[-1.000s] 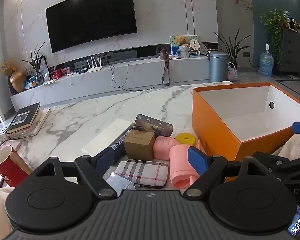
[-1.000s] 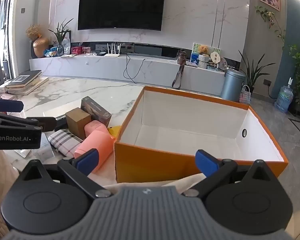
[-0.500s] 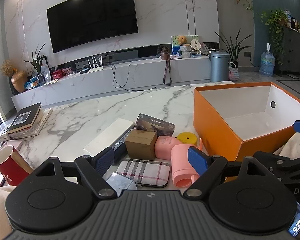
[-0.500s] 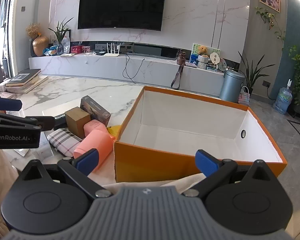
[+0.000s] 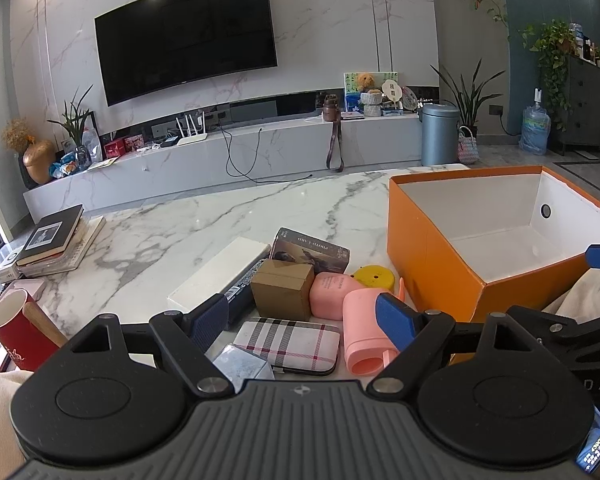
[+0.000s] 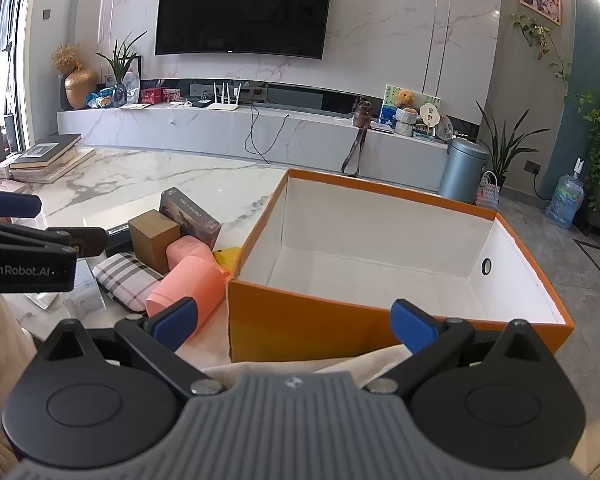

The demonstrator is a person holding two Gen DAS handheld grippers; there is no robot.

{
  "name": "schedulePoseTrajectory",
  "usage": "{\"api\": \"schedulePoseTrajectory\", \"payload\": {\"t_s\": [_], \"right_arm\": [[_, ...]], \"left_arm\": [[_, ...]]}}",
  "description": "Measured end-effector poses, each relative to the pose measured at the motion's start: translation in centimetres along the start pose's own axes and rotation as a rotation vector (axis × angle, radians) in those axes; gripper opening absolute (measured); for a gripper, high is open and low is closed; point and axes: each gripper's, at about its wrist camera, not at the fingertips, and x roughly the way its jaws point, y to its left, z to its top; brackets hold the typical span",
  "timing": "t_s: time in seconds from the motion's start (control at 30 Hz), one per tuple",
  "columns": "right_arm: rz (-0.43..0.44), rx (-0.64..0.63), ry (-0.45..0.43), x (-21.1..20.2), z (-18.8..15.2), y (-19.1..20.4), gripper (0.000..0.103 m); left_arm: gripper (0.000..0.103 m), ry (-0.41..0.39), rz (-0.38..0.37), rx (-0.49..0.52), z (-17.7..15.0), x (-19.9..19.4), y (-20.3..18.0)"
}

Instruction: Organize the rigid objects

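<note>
An empty orange box [image 5: 432, 264] [image 6: 324, 320] with a white inside stands on the marble table [image 5: 204, 224]. Left of it lies a cluster: a pink cup on its side [image 5: 362, 330] [image 6: 190, 286], a pink case [image 5: 330, 294], a brown carton [image 5: 282, 294] [image 6: 152, 232], a plaid case [image 5: 288, 344] [image 6: 126, 278], a photo-card box [image 5: 310, 250] [image 6: 188, 212], a yellow disc [image 5: 372, 278] and a long white box [image 5: 220, 270]. My left gripper [image 5: 302, 320] hangs open just above the plaid case. My right gripper [image 6: 294, 318] is open before the orange box's near wall.
A red mug [image 5: 14, 328] stands at the near left edge, with a stack of books [image 5: 54, 236] farther back. Beige cloth [image 6: 300, 364] lies in front of the orange box. Beyond the table are a TV console [image 5: 228, 156] and a bin [image 5: 438, 134].
Both views have shifted only slightly; the objects sit a little higher and farther in the left wrist view. Both grippers stay open and nothing on the table has moved.
</note>
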Motion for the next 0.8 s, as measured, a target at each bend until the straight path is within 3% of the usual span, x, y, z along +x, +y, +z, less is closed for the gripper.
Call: {"api": "schedulePoseTrajectory", "payload": {"t_s": [0.8], "right_arm": [[-0.008,-0.011,0.011,0.39,-0.21,0.10,0.101]], "left_arm": [[0.097,0.003,-0.004,-0.017,-0.11,-0.12,0.16]]}}
